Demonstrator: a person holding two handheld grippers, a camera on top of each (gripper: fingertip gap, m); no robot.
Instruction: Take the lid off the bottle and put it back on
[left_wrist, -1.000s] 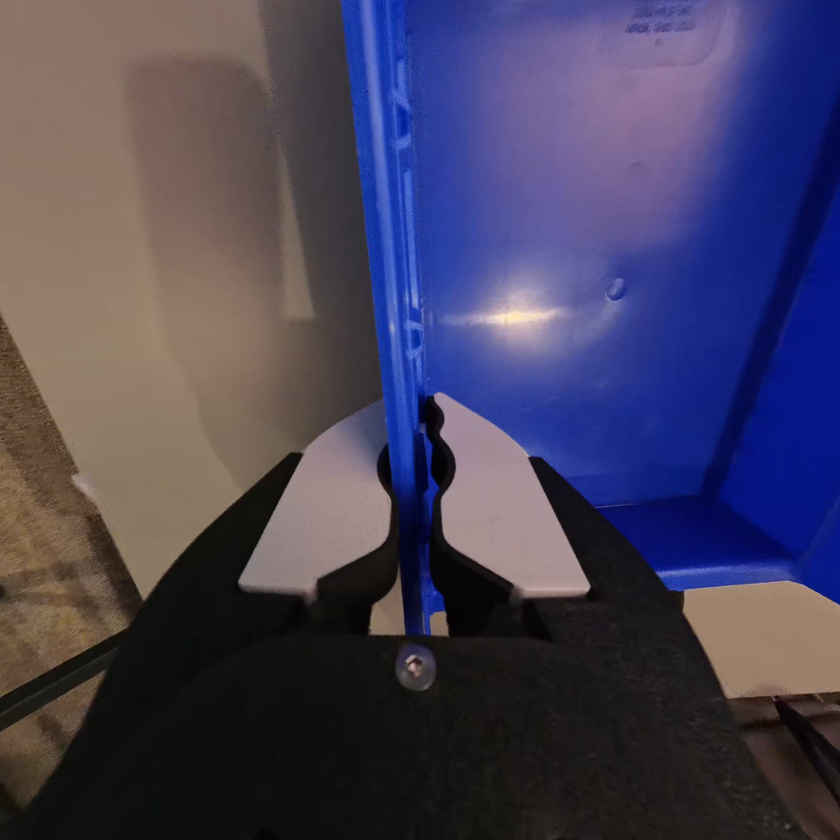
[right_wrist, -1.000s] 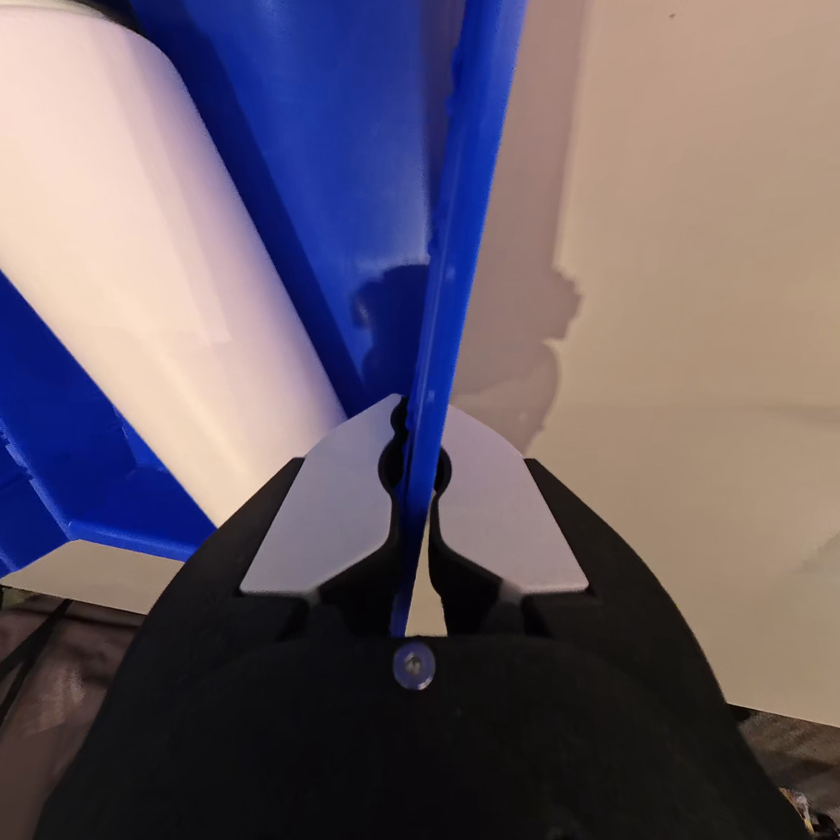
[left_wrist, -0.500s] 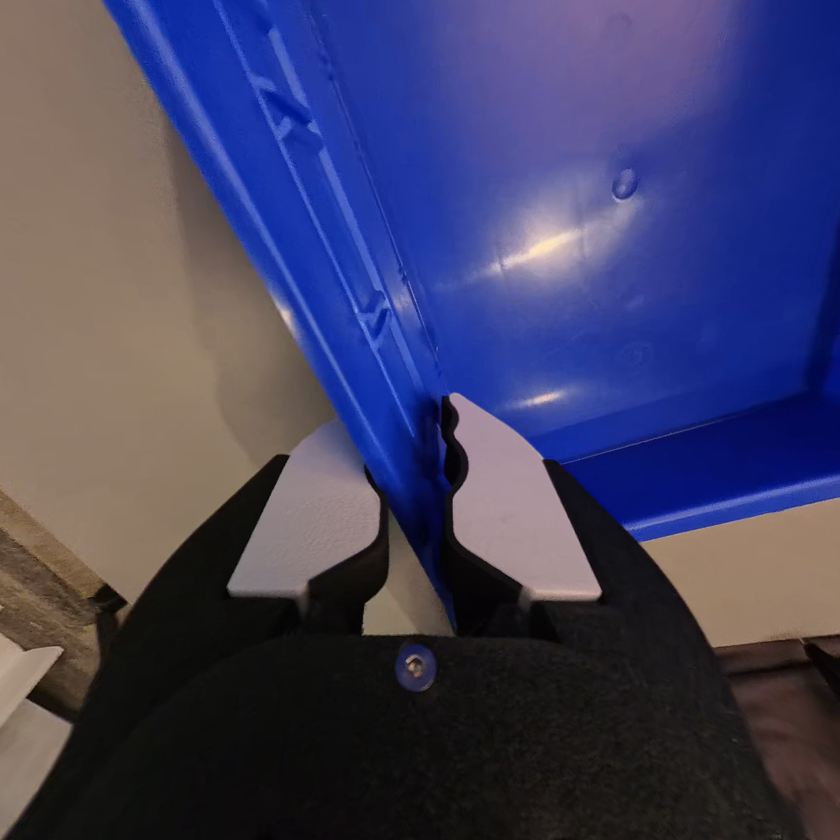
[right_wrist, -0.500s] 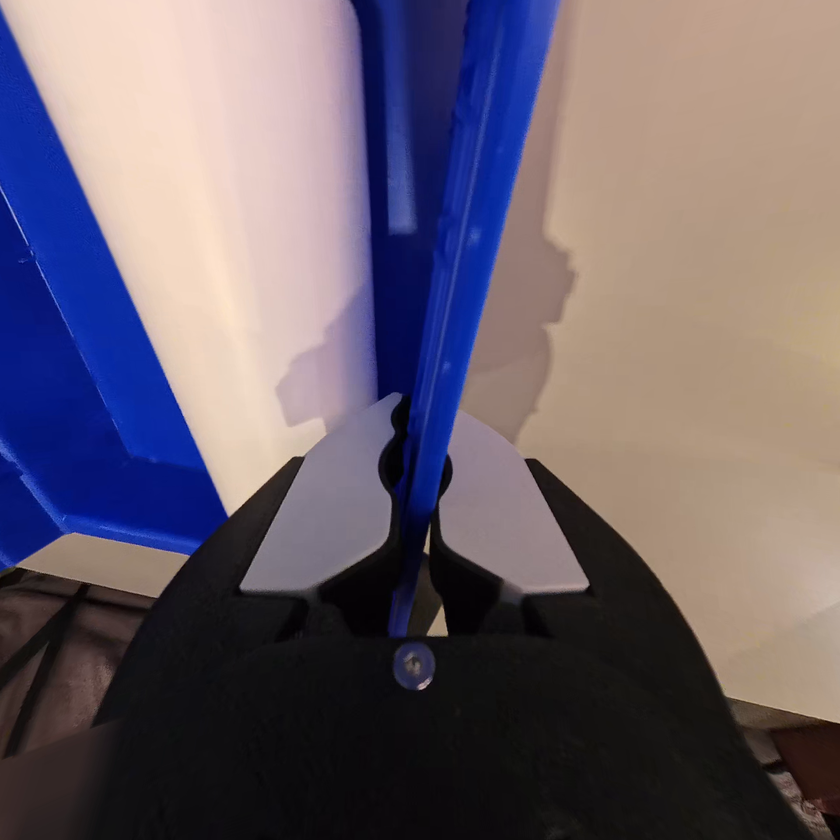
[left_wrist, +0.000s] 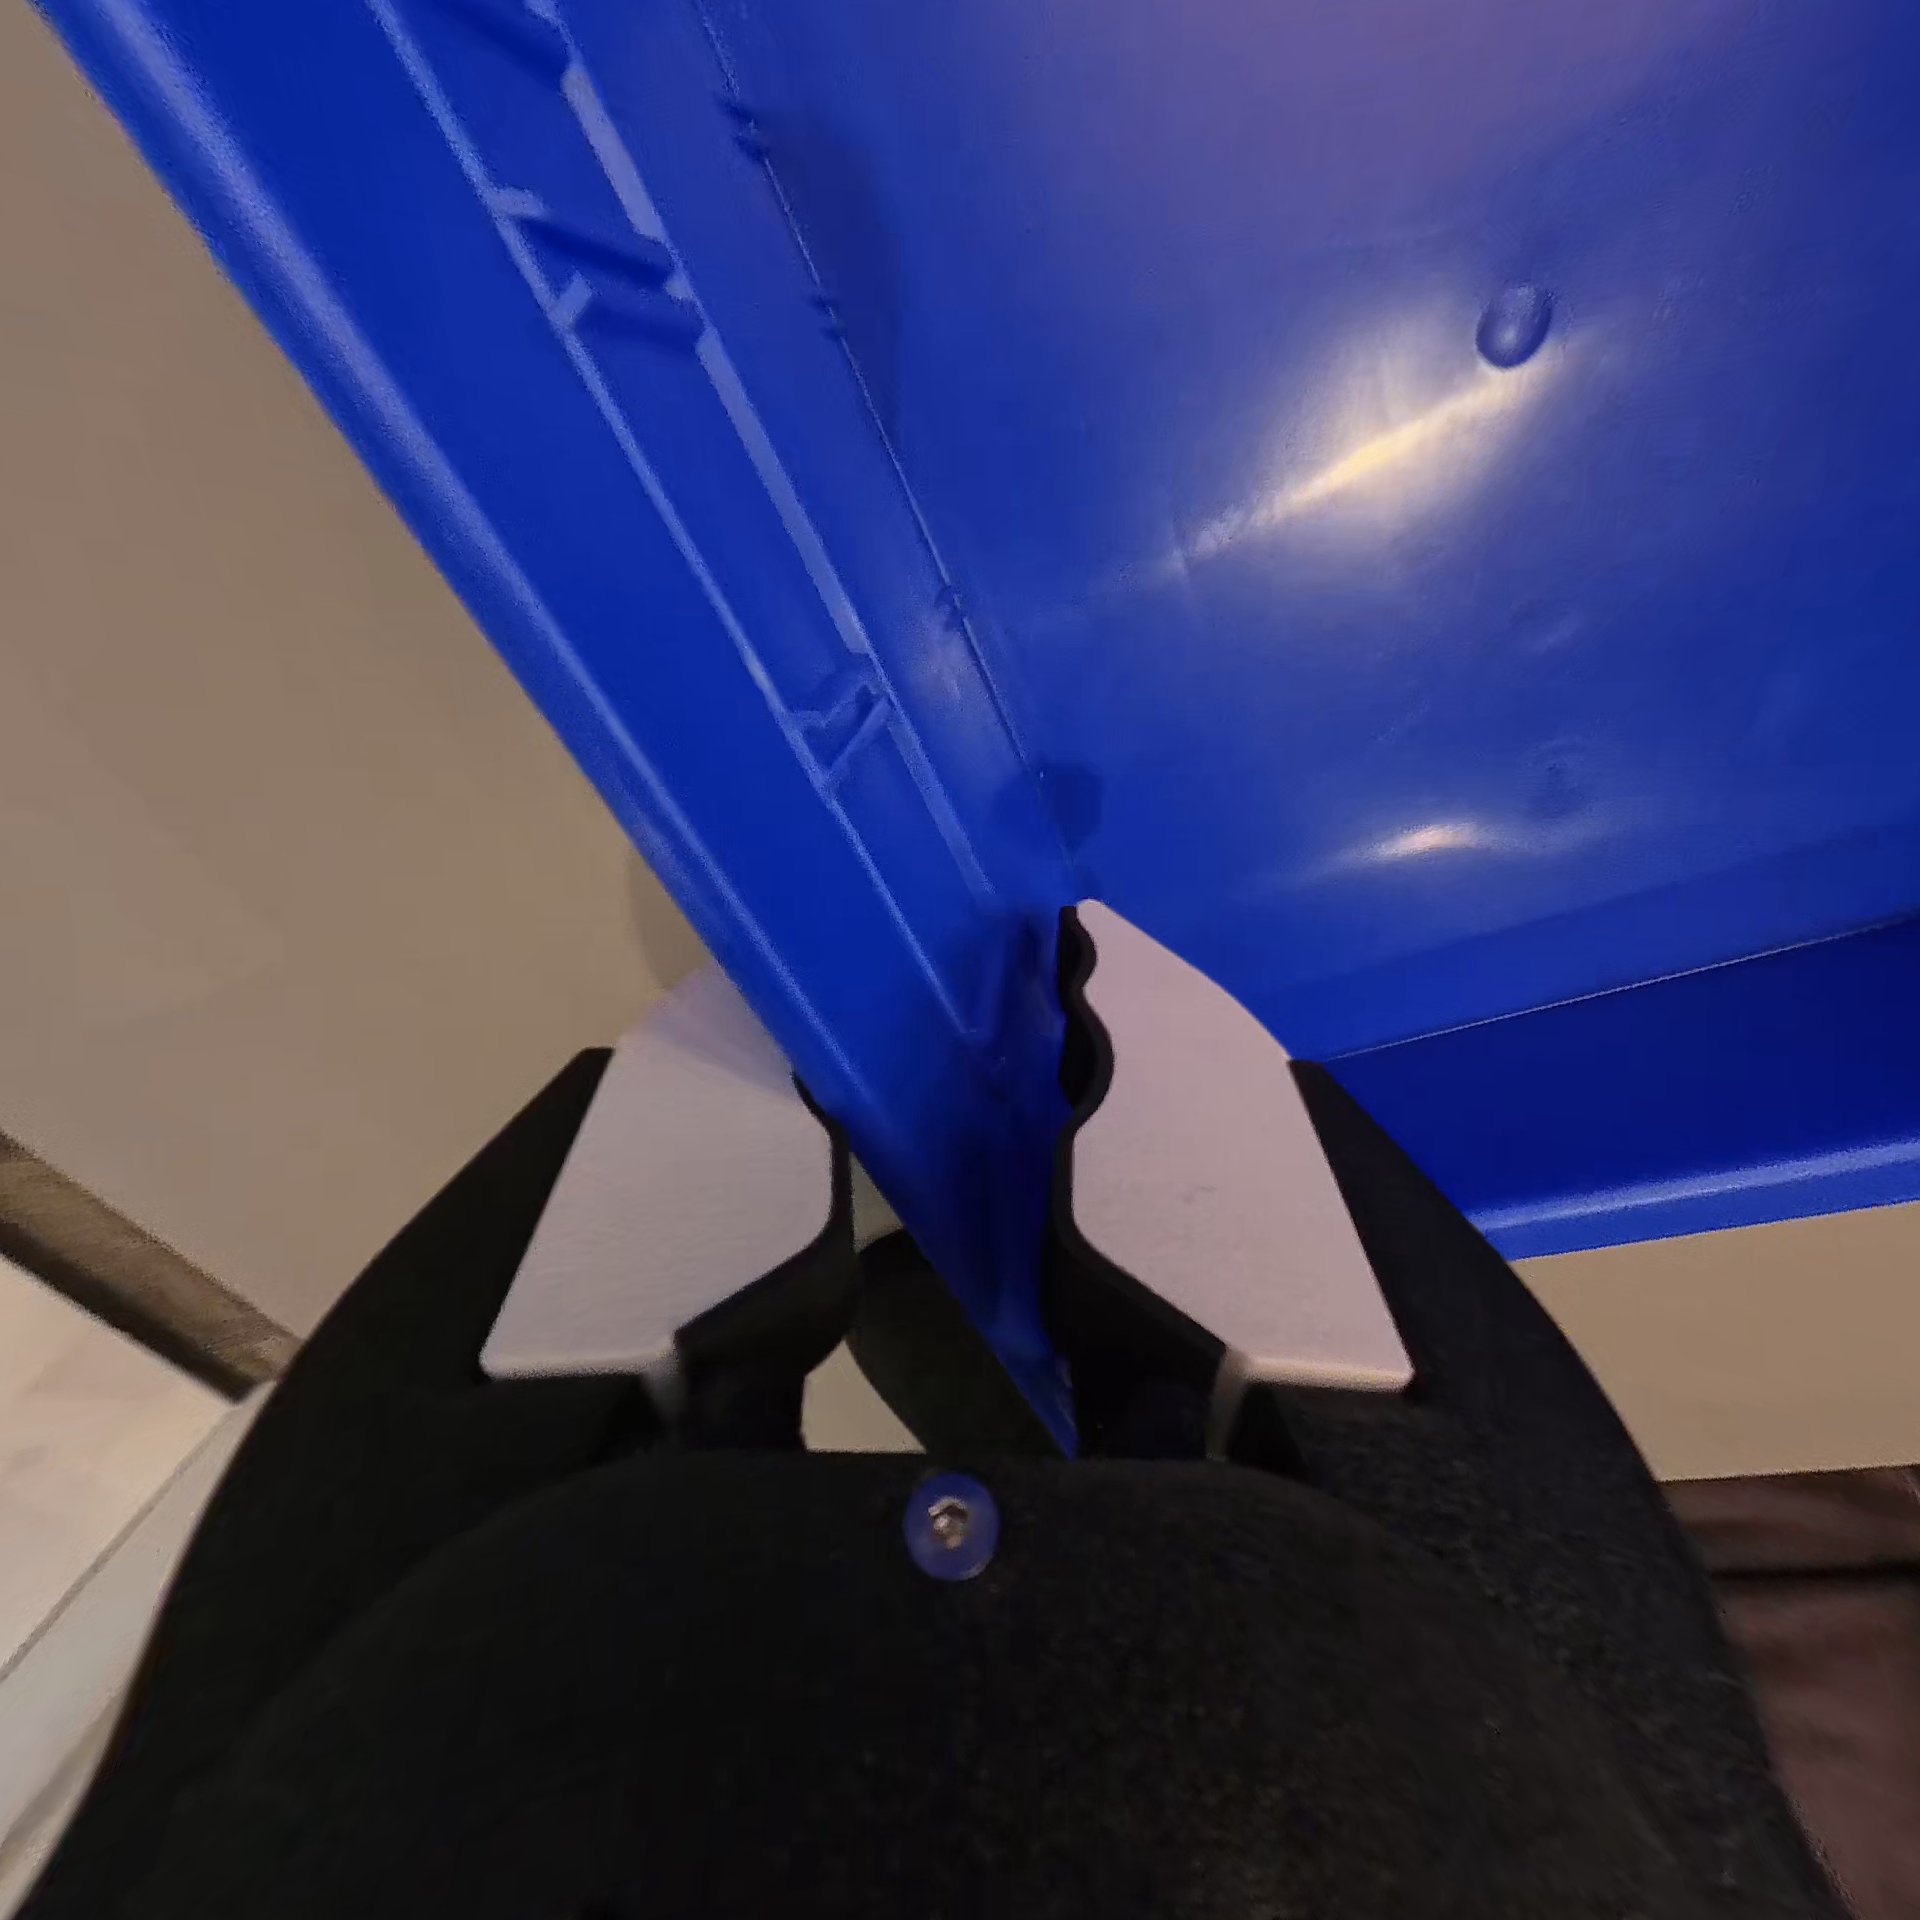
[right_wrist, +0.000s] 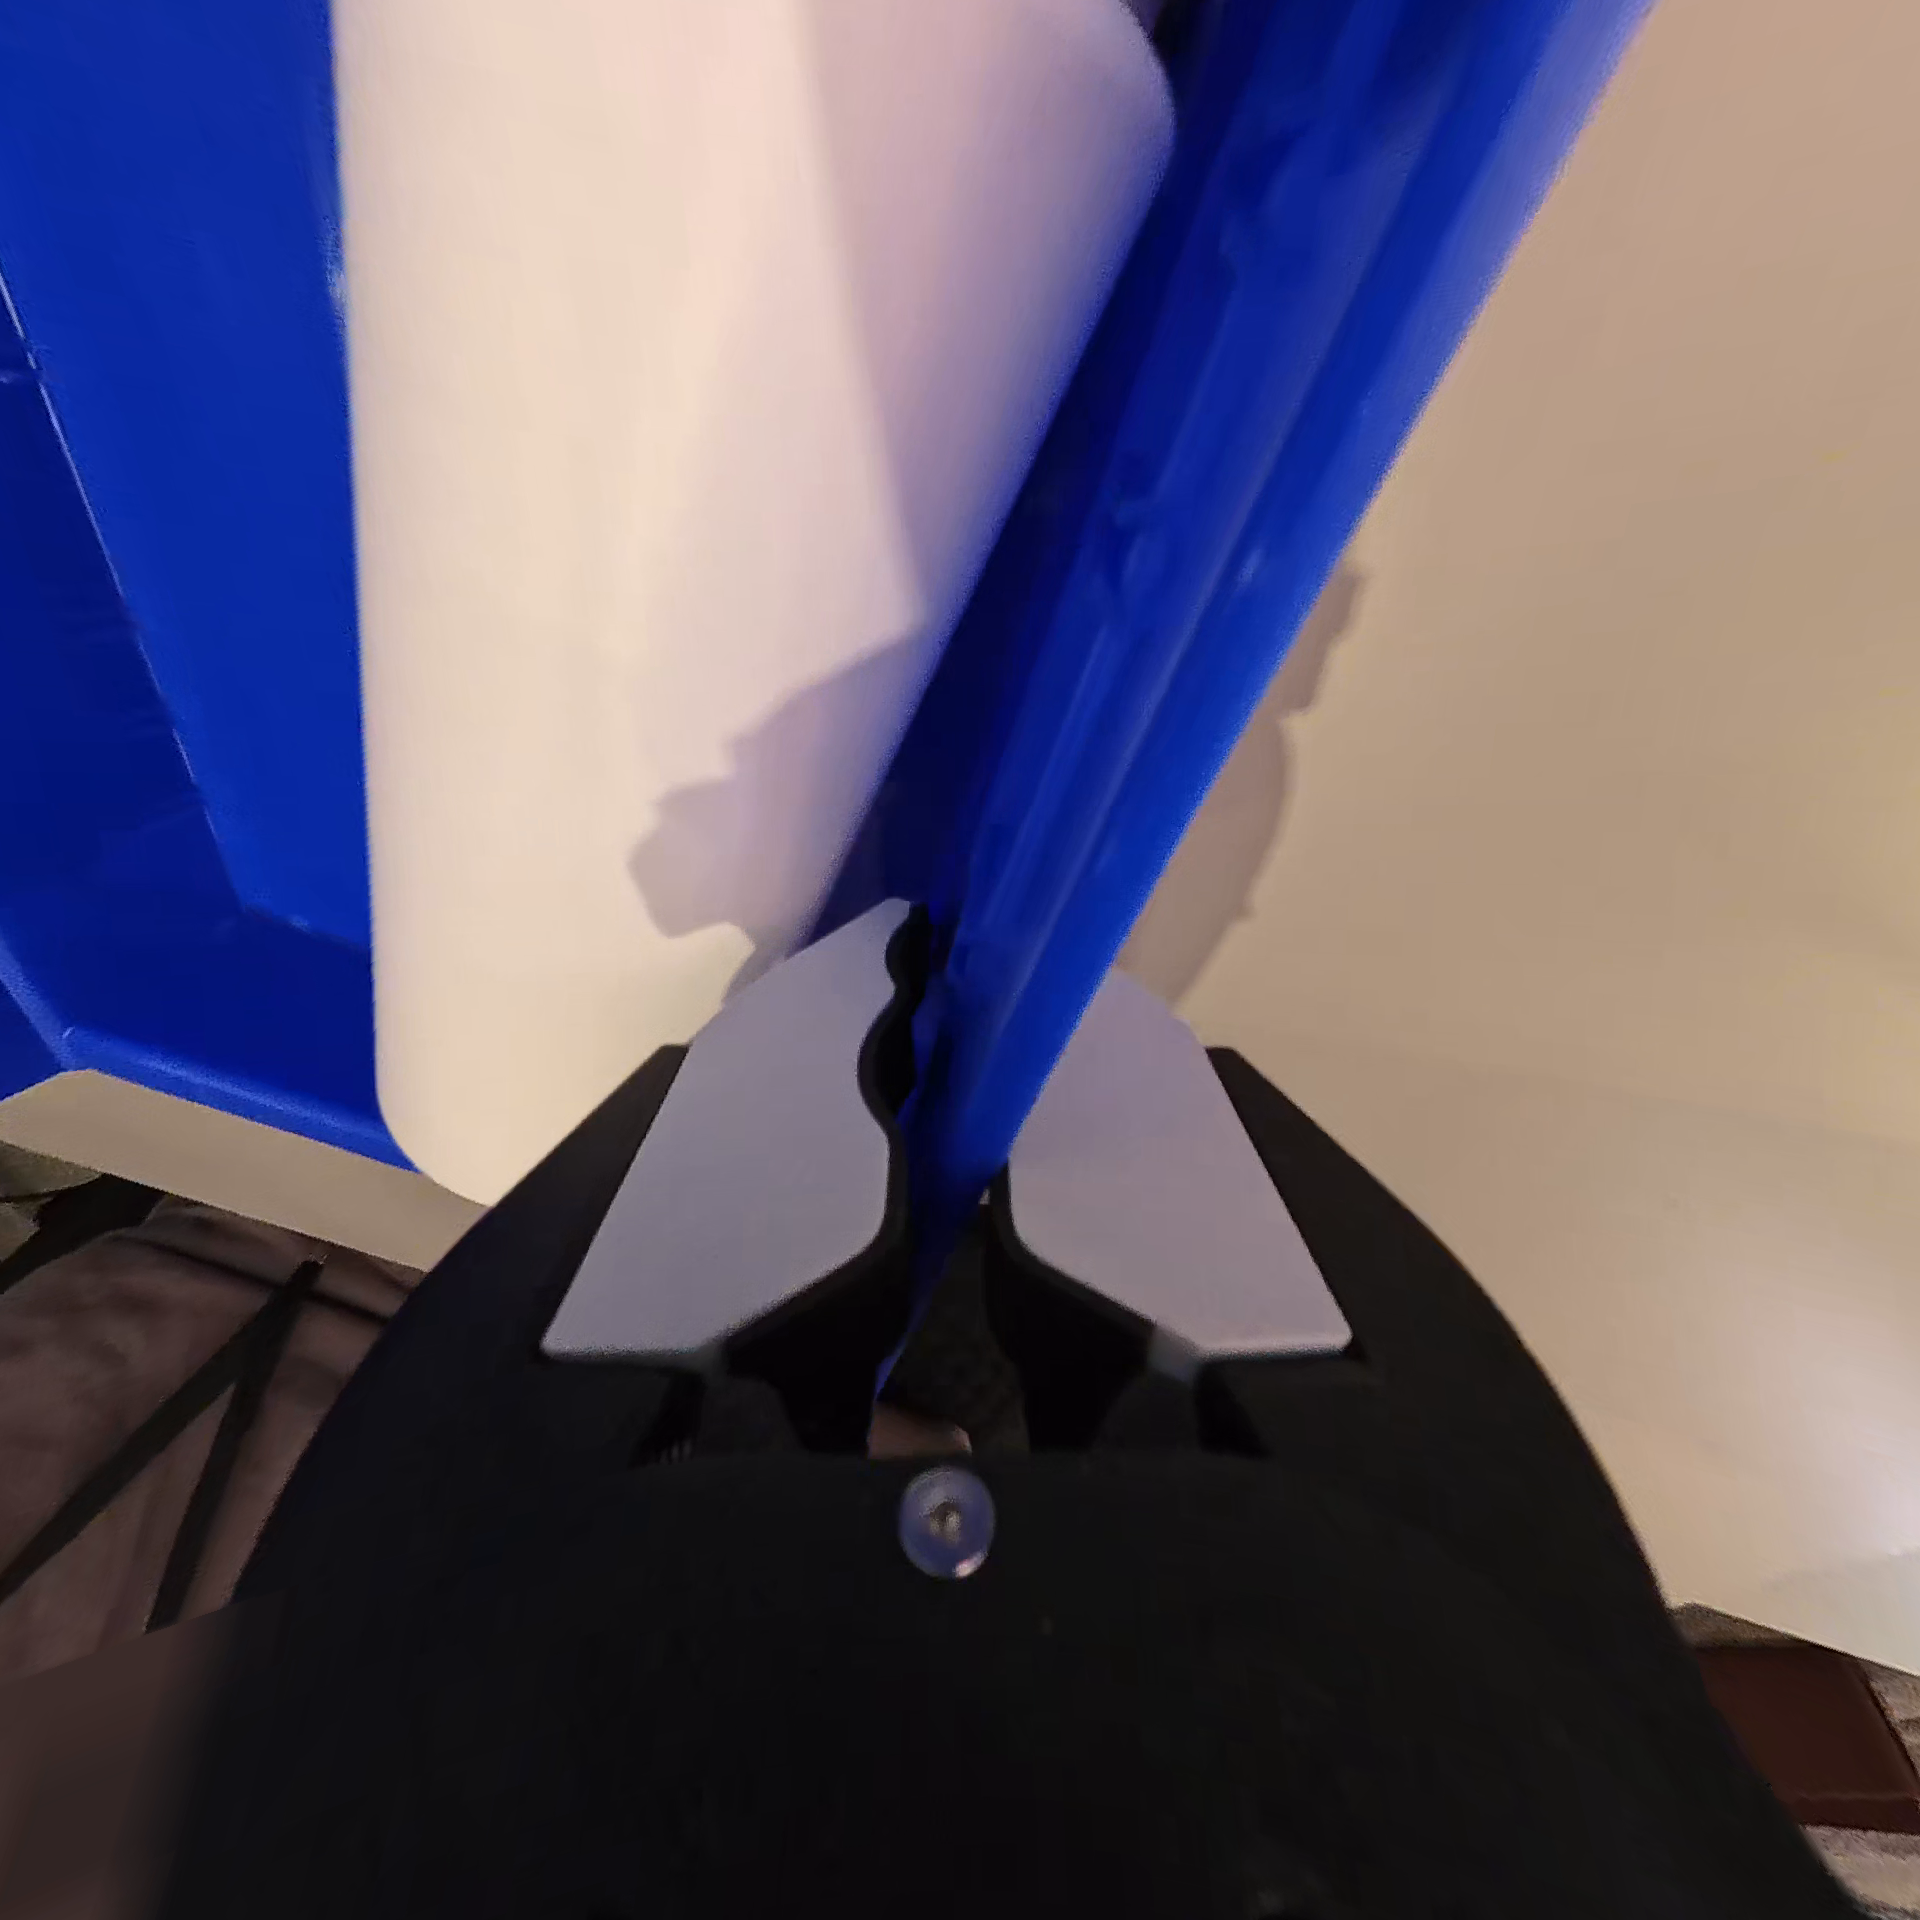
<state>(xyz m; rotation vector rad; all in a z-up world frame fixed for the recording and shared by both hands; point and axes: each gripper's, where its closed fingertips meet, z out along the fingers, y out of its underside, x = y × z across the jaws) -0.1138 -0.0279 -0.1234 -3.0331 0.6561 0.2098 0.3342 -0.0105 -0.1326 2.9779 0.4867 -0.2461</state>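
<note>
Bottle (right_wrist: 665, 520), smooth white cylinder, lies inside glossy blue bin (right_wrist: 1195, 520).

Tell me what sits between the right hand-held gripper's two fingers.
The blue bin's side wall, pinched by the right hand-held gripper; the right wrist view shows it.

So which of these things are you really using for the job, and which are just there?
Part of the job:
- white bottle, lying inside the bin
- blue bin, its walls pinched by both grippers
- left gripper
- right gripper

Just there:
- pale table
- dark floor

No lid shows.
</note>
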